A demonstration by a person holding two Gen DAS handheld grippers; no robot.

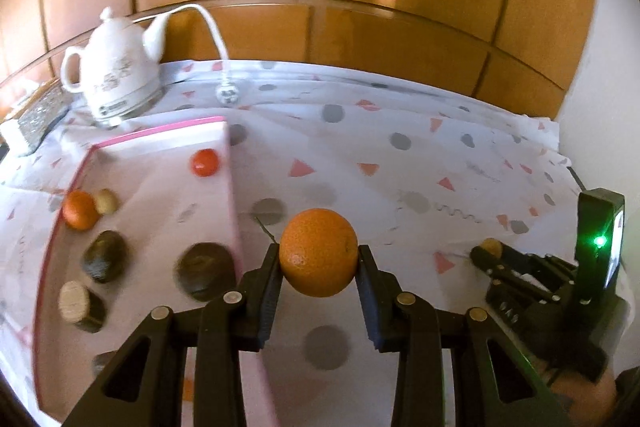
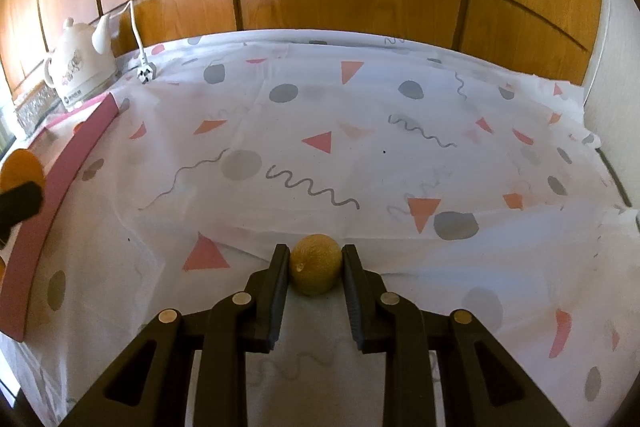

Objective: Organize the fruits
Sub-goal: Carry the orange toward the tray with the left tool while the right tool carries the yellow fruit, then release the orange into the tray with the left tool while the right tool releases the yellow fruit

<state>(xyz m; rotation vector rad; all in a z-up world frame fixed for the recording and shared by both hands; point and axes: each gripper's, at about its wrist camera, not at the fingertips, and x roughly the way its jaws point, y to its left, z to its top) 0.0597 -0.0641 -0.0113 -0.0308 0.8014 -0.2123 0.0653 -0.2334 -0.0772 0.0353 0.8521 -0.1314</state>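
My left tongs [image 1: 318,259] were clamped on an orange [image 1: 318,253], lifted clear of the patterned cloth [image 1: 400,167] on the worktop, just right of the pink-rimmed tray [image 1: 234,211]; inside that tray lay a red fruit [image 1: 205,162], a small orange one [image 1: 79,209] and several dark ones [image 1: 105,255]; my right tongs [image 2: 315,269] gripped a small yellow-brown fruit [image 2: 316,269] low over the cloth at the near edge; a white kettle [image 1: 116,67] stood at the far left.
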